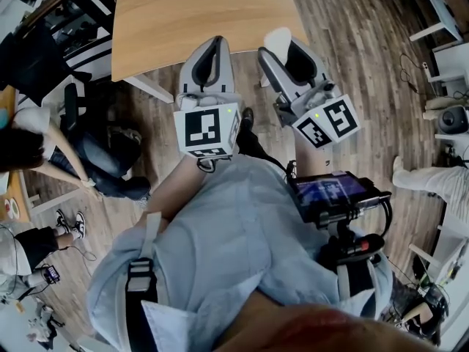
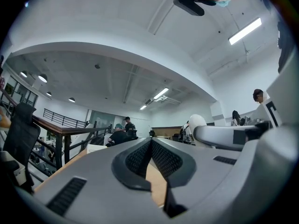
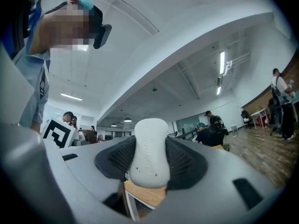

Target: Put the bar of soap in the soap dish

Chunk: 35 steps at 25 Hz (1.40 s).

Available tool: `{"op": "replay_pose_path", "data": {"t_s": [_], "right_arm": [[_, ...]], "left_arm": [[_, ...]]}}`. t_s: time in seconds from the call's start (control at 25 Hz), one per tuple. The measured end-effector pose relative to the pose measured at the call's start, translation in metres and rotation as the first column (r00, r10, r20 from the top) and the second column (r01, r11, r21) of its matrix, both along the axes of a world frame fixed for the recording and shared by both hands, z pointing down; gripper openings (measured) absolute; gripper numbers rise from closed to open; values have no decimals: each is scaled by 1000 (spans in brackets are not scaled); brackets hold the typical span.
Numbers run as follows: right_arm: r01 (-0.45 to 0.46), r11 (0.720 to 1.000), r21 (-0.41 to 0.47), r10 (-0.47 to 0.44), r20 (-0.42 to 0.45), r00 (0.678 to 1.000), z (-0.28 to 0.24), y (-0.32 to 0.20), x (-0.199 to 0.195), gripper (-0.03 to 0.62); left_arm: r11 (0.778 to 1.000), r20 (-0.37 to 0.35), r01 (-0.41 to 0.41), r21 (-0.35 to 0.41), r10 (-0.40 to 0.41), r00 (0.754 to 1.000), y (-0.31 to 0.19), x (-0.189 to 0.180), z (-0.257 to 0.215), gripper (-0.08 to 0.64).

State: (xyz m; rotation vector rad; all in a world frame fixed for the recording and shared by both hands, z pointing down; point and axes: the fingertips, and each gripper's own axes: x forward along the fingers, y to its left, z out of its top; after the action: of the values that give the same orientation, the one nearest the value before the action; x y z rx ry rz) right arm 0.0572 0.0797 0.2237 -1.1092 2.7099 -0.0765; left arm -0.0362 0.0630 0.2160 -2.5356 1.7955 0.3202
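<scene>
Fingers (image 3: 187, 160) of the right gripper (image 1: 286, 46) are clamped on the white bar of soap (image 3: 149, 150), one dark ribbed pad on each long side. The bar stands on end between them, and its rounded top rises past the fingertips. It is held in the air at the wooden table's (image 1: 198, 13) near edge; the right gripper view shows a corner of the tabletop just below the soap (a few small dark specks mark the bar's lower face).

The left gripper (image 1: 211, 46) has its fingers (image 2: 168, 160) drawn together so that the tips meet. Nothing is between them, only a narrow wedge of tabletop showing through the gap behind the tips. It hangs at the same near edge of the table, just beside the right gripper and nearer the table's left corner.

From the head view both grippers point away from the person toward the table. Their marker cubes, left (image 1: 207, 129) and right (image 1: 330, 121), sit on the ends farther from the table. The plank floor (image 1: 352, 64) runs to the right of the table. A black screen device (image 1: 330, 191) sits on a mount at the person's waist, well back from the table. Another person (image 1: 44, 145) is off the table's left side.
</scene>
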Motion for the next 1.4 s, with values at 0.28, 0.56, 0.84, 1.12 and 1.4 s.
{"op": "replay_pose_path", "data": {"t_s": [0.28, 0.56, 0.84, 1.12, 1.4], "right_arm": [[11, 1000, 1, -11, 11, 1000, -2, -46, 8, 204], [7, 1000, -18, -7, 23, 1000, 4, -99, 28, 204], [15, 999, -45, -13, 43, 999, 13, -171, 50, 204], [43, 997, -61, -39, 68, 997, 20, -229, 57, 204], [70, 995, -70, -65, 73, 995, 27, -246, 45, 204]], "left_arm": [[1000, 18, 10, 2, -10, 1000, -44, 10, -5, 6], [1000, 45, 14, -23, -13, 999, -100, 30, 1, 6], [999, 96, 14, -42, -10, 995, -173, 56, 3, 6], [998, 136, 32, -56, -24, 990, -227, 66, 5, 6], [995, 143, 85, -53, -77, 987, -234, 46, 9, 6]]}}
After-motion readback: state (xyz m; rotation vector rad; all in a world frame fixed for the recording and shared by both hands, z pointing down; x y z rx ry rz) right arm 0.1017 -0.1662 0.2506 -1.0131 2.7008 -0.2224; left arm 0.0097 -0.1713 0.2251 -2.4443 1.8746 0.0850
